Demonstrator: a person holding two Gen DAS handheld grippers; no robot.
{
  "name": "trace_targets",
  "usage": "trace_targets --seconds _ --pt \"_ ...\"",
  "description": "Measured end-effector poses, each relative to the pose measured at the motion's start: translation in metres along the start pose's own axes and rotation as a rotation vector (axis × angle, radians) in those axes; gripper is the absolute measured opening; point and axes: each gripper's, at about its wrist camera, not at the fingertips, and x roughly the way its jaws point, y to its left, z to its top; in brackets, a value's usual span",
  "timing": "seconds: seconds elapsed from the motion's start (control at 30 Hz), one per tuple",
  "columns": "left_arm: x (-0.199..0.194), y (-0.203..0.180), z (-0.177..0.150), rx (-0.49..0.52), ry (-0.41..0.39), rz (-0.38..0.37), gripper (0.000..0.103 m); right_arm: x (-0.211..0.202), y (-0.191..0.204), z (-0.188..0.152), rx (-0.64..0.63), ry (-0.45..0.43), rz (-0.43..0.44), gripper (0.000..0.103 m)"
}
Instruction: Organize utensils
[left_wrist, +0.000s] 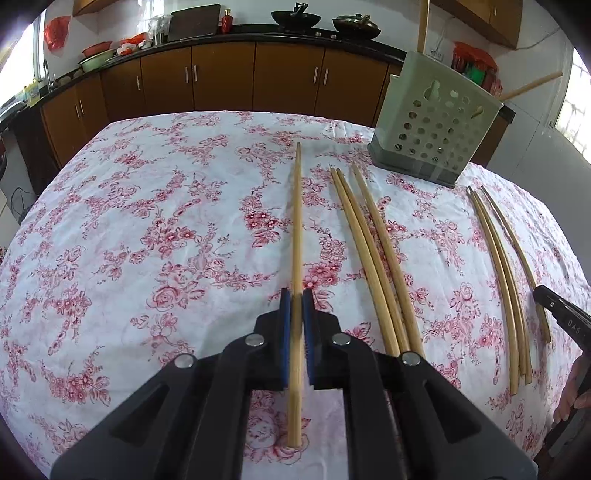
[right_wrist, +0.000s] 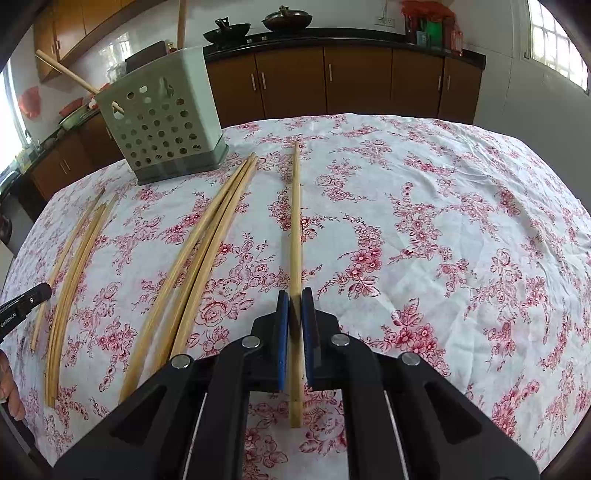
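Note:
My left gripper (left_wrist: 296, 295) is shut on a long wooden chopstick (left_wrist: 296, 221) that points straight ahead over the floral tablecloth. My right gripper (right_wrist: 294, 295) is shut on another chopstick (right_wrist: 295, 221) the same way. Between the two grippers lie two bundles of chopsticks: three together (left_wrist: 373, 254), also in the right wrist view (right_wrist: 199, 251), and a further group (left_wrist: 506, 269), seen at the left of the right wrist view (right_wrist: 70, 273). A pale green perforated utensil holder (left_wrist: 432, 125) stands at the table's far edge with chopsticks sticking out; it also shows in the right wrist view (right_wrist: 162, 125).
The table is covered by a white cloth with red flowers (left_wrist: 147, 221). Brown kitchen cabinets (left_wrist: 221, 77) and a dark counter with woks run behind it. The tip of the other gripper shows at the right edge (left_wrist: 561, 310) and at the left edge (right_wrist: 22, 306).

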Motion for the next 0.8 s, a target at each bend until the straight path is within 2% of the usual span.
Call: trace_targets --seconds 0.33,0.8 --pt "-0.0003 0.0047 -0.0013 -0.028 0.000 -0.030 0.010 0.0009 0.0003 0.0000 -0.009 0.001 -0.009 0.008" --pt "-0.0004 0.0045 -0.0014 -0.029 0.000 -0.030 0.011 0.0012 0.0005 0.0001 -0.009 0.001 -0.011 0.008"
